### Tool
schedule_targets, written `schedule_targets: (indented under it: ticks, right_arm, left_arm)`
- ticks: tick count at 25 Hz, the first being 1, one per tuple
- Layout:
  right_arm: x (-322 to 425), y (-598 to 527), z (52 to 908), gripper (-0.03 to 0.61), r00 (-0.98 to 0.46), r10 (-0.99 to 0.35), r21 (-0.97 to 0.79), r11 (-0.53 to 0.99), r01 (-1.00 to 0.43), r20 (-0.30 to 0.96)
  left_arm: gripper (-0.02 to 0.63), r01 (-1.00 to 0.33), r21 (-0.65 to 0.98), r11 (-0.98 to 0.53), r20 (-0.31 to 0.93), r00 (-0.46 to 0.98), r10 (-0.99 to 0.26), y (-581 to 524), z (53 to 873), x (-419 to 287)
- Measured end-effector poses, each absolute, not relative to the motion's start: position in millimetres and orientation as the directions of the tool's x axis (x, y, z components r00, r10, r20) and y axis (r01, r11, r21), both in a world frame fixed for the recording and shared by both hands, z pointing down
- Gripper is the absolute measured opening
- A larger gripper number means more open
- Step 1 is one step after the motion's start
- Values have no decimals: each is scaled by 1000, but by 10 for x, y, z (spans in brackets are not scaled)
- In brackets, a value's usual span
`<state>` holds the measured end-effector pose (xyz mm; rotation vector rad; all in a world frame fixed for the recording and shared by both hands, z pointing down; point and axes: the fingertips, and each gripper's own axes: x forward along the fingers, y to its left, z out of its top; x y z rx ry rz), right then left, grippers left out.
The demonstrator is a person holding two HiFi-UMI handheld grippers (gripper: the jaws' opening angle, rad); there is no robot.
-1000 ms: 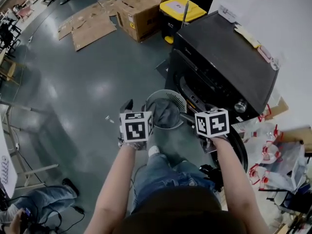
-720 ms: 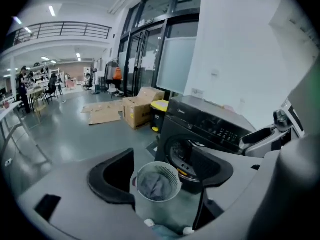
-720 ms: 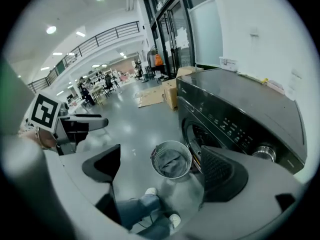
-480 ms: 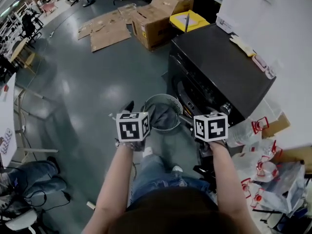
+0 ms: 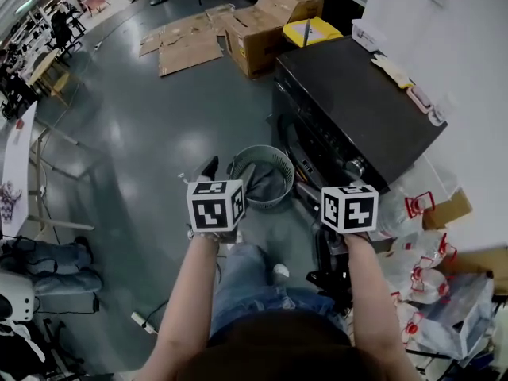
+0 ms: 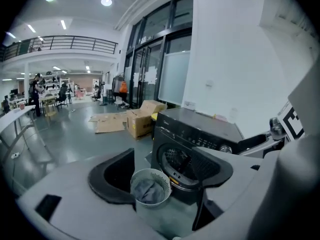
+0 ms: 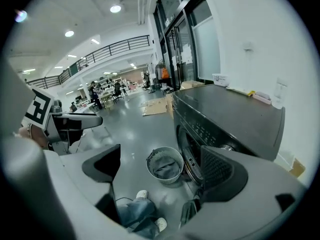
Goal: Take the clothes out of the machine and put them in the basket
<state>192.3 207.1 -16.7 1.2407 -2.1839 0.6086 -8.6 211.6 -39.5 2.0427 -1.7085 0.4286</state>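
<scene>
The black front-loading machine (image 5: 357,101) stands at the right, its round opening (image 6: 177,164) facing the floor. In front of it stands a round grey perforated basket (image 5: 262,177) with grey-blue clothes (image 5: 267,186) in it. My left gripper (image 5: 222,173) is held up left of the basket, my right gripper (image 5: 337,193) in front of the machine, both well above the floor. Seen along the left gripper (image 6: 165,176), its jaws stand open and empty, framing the basket (image 6: 150,186). The right gripper (image 7: 162,171) is also open and empty, with the basket (image 7: 165,165) far below it.
Cardboard boxes (image 5: 270,14), a yellow bin (image 5: 313,32) and flattened cardboard (image 5: 186,50) lie beyond the machine. Plastic bags (image 5: 429,268) are piled at the right by the white wall. A person sits on the floor at the left (image 5: 48,256), near a table (image 5: 16,173).
Both grippers have risen and drawn back from the basket and machine, which now look smaller and farther away. The jaws stand as wide as before, still empty.
</scene>
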Motion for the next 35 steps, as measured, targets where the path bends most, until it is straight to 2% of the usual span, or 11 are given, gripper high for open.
schedule_targets:
  ticks: [8,14,18,24,28,33,35]
  right_arm:
    - [1837,2110,-473,495,-451,-691,-119,472,-873,565]
    - [1628,2059,-702,495,-449,-700,-82,491,-867,555]
    - [1497,2026,-945,494,-451,-732,-61,493,-868,510]
    - [1320,1965,-1398,488,-482,-795,-24,510,-860,368]
    - [1223,1939,-1704,460,-489,-828,17,512,-859,276]
    - [1129,1933,-2120,438,-500,-850,94,519,-850,167]
    - [1120,1942,-2281,371,-492,-861,132,507,-852,131]
  left_arm:
    - [347,-987,64,-149,465,161,-870,2230,-663,-229]
    - [342,-984,28,-176,438,170,-883,2189,-844,-374]
    - [342,-981,1,-196,381,182,-907,2142,-1061,-493]
    - [340,-973,-77,-217,260,191,-946,2092,-1439,-636]
    - [300,-964,-139,-226,177,200,-964,2089,-1705,-724]
    - [291,-961,-152,-233,107,218,-970,2061,-1952,-827]
    - [280,-959,-164,-229,82,218,-972,2053,-2069,-867]
